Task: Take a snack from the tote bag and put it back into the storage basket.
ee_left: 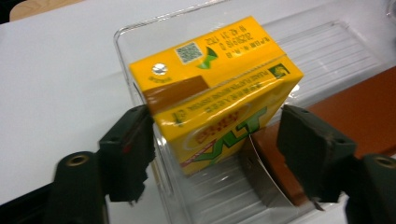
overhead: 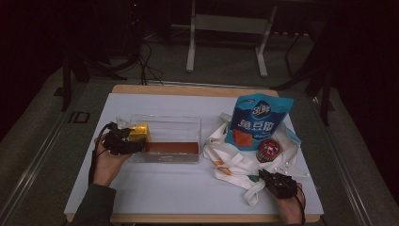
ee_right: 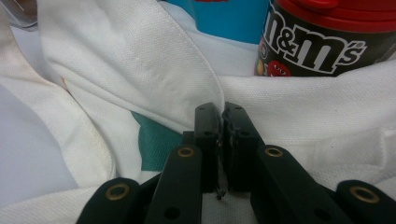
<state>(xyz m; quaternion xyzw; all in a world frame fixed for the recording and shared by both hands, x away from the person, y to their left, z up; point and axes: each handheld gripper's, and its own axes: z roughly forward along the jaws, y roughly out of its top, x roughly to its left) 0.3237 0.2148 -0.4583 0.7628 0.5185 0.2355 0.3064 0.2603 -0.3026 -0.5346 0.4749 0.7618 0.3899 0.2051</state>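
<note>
Two handheld grippers at a white table.
Nearest, the right gripper (ee_right: pixel 222 116) is clenched on the tote bag's (ee_right: pixel 154 60) edge. Farther left, the left gripper (ee_left: pixel 215 140) grasps a yellow carton (ee_left: pixel 215 88) inside the clear bin (overhead: pixel 188 123). Beyond sit a candy jar (overhead: pixel 268 149) and blue pouch (overhead: pixel 256 120).

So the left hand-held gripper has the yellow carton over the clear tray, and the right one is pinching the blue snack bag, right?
Not quite. The right hand-held gripper is shut on the white tote bag, not the blue snack bag, as the right gripper view shows. The left hand-held gripper does have the yellow carton over the clear tray.
</note>
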